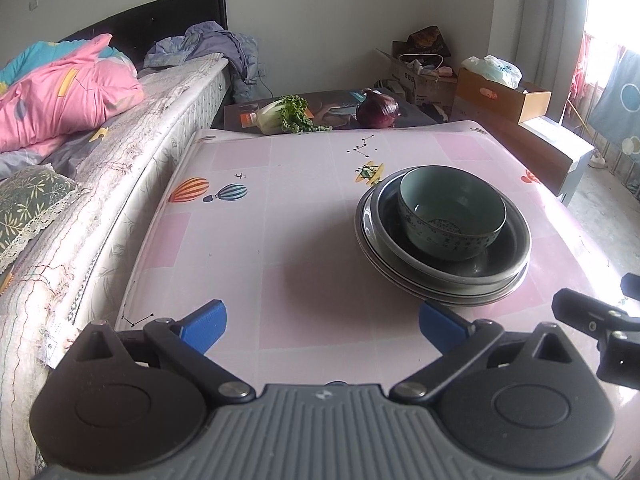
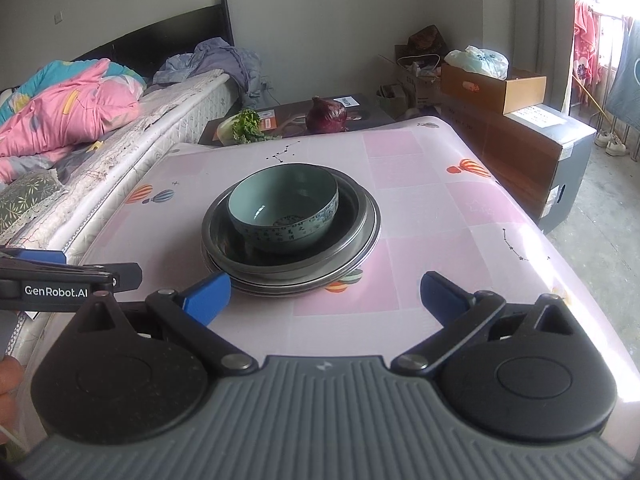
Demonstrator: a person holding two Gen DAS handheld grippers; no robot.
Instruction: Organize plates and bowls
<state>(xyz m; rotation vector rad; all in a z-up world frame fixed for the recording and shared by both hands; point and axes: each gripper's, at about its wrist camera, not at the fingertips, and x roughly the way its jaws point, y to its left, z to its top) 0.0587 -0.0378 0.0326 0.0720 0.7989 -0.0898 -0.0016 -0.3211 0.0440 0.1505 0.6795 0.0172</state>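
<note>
The green bowl sits inside the metal plates, all stacked in one pile on the table. The pile lies ahead of the right gripper, a little toward its left finger, and ahead-right of the left gripper. Both jaws stand wide and hold nothing. The stacking looks finished, I think; nothing more seems left loose.

The surface, covered with a pink cloth with balloon prints, carries a stack of metal plates with a green bowl inside.
</note>
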